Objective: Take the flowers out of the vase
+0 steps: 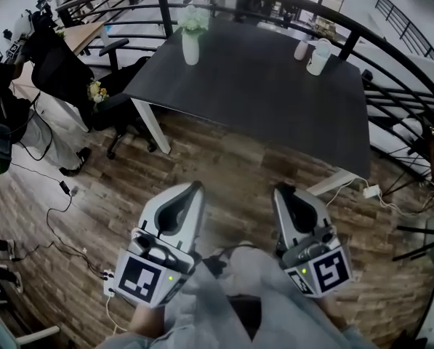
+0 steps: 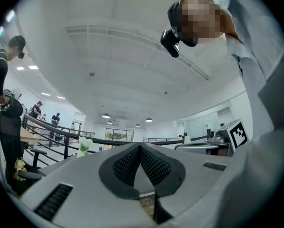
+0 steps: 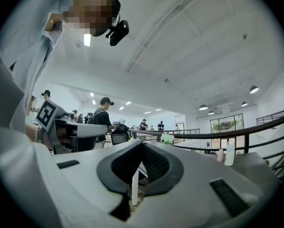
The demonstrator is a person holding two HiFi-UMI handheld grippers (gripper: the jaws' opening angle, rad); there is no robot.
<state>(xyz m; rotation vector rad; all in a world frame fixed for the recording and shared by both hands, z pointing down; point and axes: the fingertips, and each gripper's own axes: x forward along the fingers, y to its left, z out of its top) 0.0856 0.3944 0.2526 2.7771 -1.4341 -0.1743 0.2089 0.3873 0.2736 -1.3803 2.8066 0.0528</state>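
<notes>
A white vase (image 1: 191,49) with pale green and white flowers (image 1: 193,19) stands near the far left corner of a dark table (image 1: 260,100). Both grippers hover low over the wooden floor, well short of the table and pointing toward it. My left gripper (image 1: 195,187) has its jaws together with nothing between them. My right gripper (image 1: 281,191) is likewise shut and empty. The flowers (image 2: 84,145) show small and far off at the left of the left gripper view, beyond the closed left gripper (image 2: 140,147). In the right gripper view the flowers (image 3: 168,137) lie past the shut right gripper (image 3: 142,144).
A white bottle (image 1: 318,57) and a pink cup (image 1: 302,49) stand at the table's far right. A black office chair (image 1: 111,86) holds a small bouquet (image 1: 97,91) left of the table. A dark railing (image 1: 391,57) curves behind. Cables (image 1: 57,209) and a power strip (image 1: 371,191) lie on the floor.
</notes>
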